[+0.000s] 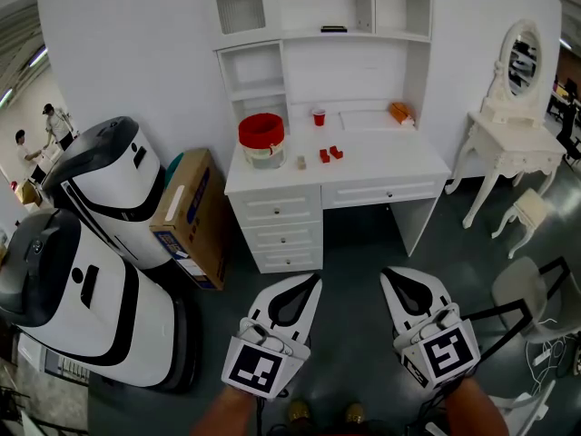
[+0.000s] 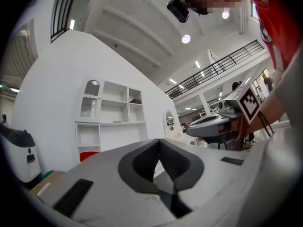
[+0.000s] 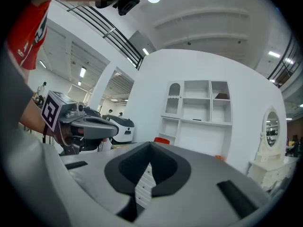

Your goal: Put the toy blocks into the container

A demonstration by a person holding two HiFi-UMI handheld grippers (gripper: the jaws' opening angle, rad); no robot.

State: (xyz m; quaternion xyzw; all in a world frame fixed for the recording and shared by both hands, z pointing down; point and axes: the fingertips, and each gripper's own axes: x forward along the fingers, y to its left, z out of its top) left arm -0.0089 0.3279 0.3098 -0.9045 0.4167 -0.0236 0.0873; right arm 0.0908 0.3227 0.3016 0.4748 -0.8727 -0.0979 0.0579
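Note:
On the white desk (image 1: 381, 166) far ahead stand a clear container with a red rim (image 1: 261, 140), two red blocks (image 1: 329, 153) and a small pale block (image 1: 301, 163). A red cup (image 1: 319, 116) and an orange thing (image 1: 400, 112) sit further back on the desk. My left gripper (image 1: 313, 280) and right gripper (image 1: 388, 275) are held low over the dark floor, well short of the desk. Both are shut and hold nothing. In the left gripper view the jaws (image 2: 158, 141) meet at the tip; the right gripper view shows the same (image 3: 150, 144).
Two large white and black machines (image 1: 100, 243) stand at the left, next to a cardboard box (image 1: 191, 216). A white vanity table with an oval mirror (image 1: 513, 116) and a stool (image 1: 526, 212) are at the right. People stand far off at the left.

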